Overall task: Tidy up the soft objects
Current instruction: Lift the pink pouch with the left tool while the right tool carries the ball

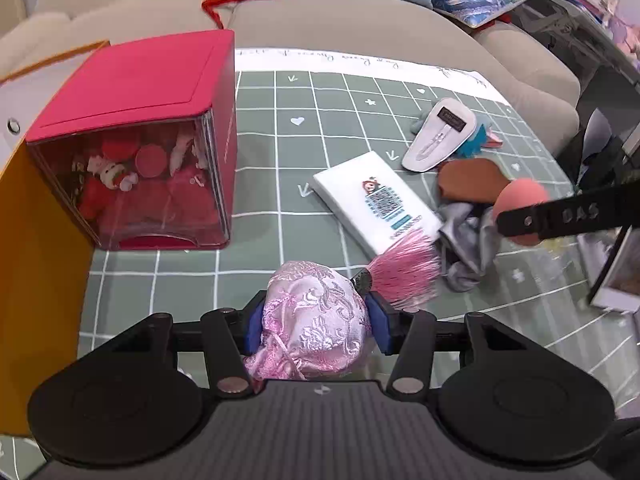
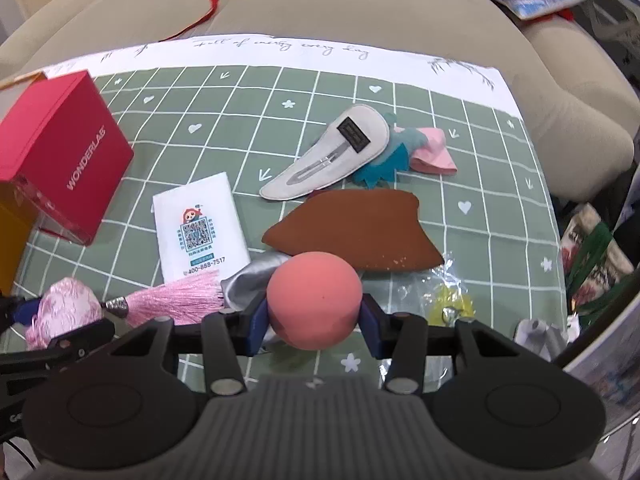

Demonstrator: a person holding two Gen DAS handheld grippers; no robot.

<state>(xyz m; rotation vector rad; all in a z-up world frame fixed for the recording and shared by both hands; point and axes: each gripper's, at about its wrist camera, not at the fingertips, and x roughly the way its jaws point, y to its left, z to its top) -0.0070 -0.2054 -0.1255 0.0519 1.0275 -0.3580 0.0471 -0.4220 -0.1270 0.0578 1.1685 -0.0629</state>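
Note:
My left gripper (image 1: pixel 316 322) is shut on a pink brocade pouch (image 1: pixel 314 312) with a pink tassel (image 1: pixel 404 270), held just above the green checked mat (image 1: pixel 280 184). The pouch also shows in the right wrist view (image 2: pixel 66 306). My right gripper (image 2: pixel 314 314) is shut on a salmon-pink sponge ball (image 2: pixel 314 298), which also shows at the right of the left wrist view (image 1: pixel 520 200). On the mat lie a brown felt piece (image 2: pixel 352 232), a grey felt hair-clip shape (image 2: pixel 332 156), a teal and pink felt toy (image 2: pixel 408 148) and a silver cloth (image 2: pixel 248 276).
A red box (image 1: pixel 132 92) with a clear front holding red items stands at the left, next to an orange bag (image 1: pixel 36 280). A white tissue pack (image 2: pixel 198 224) lies mid-mat. A clear bag with a yellow item (image 2: pixel 448 304) lies at the right. A beige sofa (image 2: pixel 360 12) is behind.

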